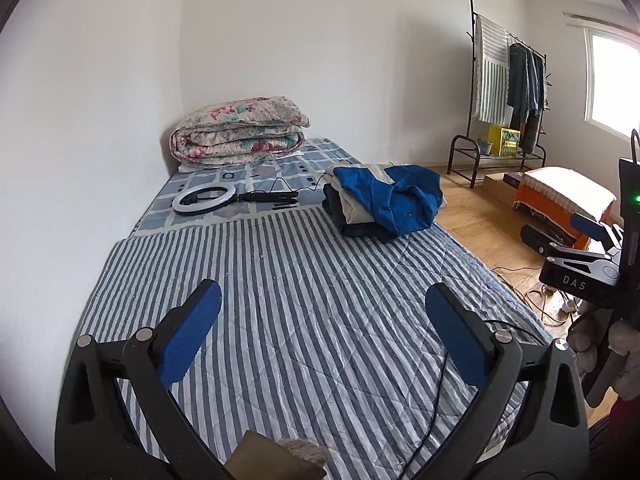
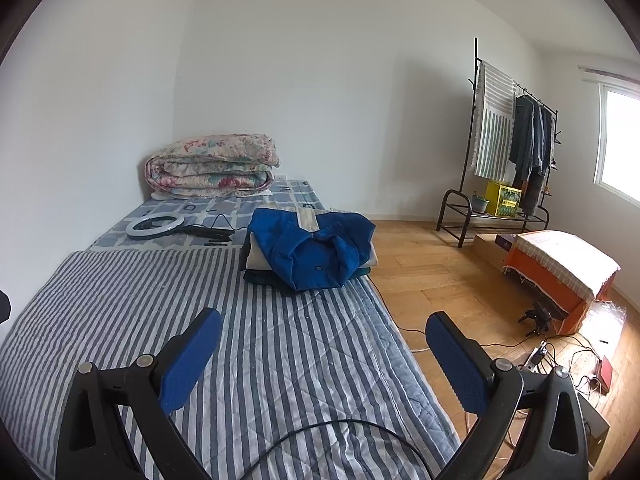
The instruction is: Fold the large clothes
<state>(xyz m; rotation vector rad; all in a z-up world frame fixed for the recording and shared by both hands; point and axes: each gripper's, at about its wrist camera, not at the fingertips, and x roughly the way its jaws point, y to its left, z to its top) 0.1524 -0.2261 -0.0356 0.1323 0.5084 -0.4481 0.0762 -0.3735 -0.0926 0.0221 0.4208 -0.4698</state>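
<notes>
A pile of clothes lies on the right side of the bed, a crumpled blue garment on top of beige and dark folded pieces. My left gripper hangs over the striped quilt, well short of the pile, its blue-padded jaws wide open with nothing between them. My right gripper is likewise open and empty, over the quilt's right edge, with the pile ahead and slightly left. In the left wrist view the right gripper's body shows at the right border.
A white ring light on a black stand lies behind the quilt. A folded floral blanket sits at the bed's head against the wall. Cables trail on the wooden floor; an orange covered box and a clothes rack stand further off.
</notes>
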